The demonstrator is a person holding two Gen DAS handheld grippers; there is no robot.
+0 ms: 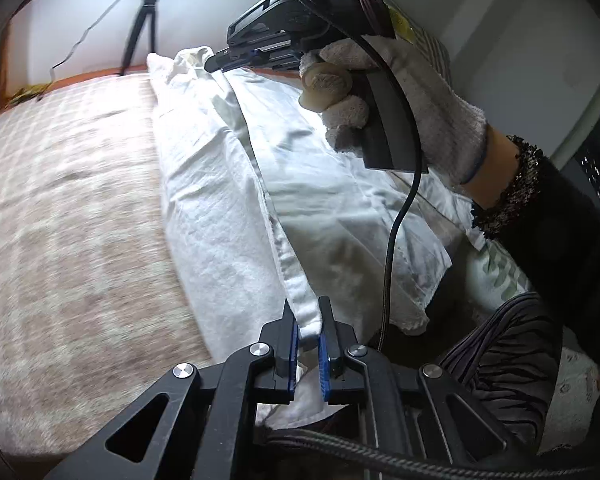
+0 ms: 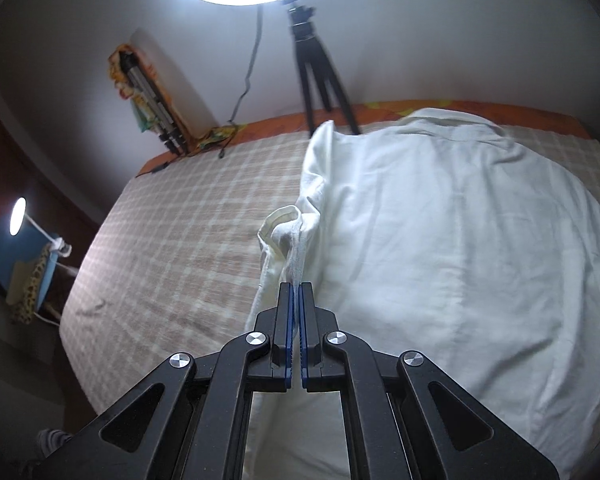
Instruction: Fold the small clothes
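A white shirt point(image 1: 228, 200) lies spread on a bed with a beige checked cover point(image 1: 68, 208). My left gripper point(image 1: 309, 312) is shut on the shirt's hemmed edge at the near end, and the edge runs taut away from it. My right gripper point(image 1: 214, 62) shows in the left wrist view, held by a gloved hand, shut on the far end of the same edge. In the right wrist view my right gripper point(image 2: 296, 286) pinches a bunched fold of the shirt point(image 2: 440, 240), lifted off the cover point(image 2: 188, 220).
A ring light on a black tripod point(image 2: 320, 76) stands beyond the bed's far edge, with a cable hanging beside it. A small lamp on a blue stool point(image 2: 28, 248) stands left of the bed. The person's dark sleeve point(image 1: 560, 248) and striped cloth point(image 1: 500, 360) are at right.
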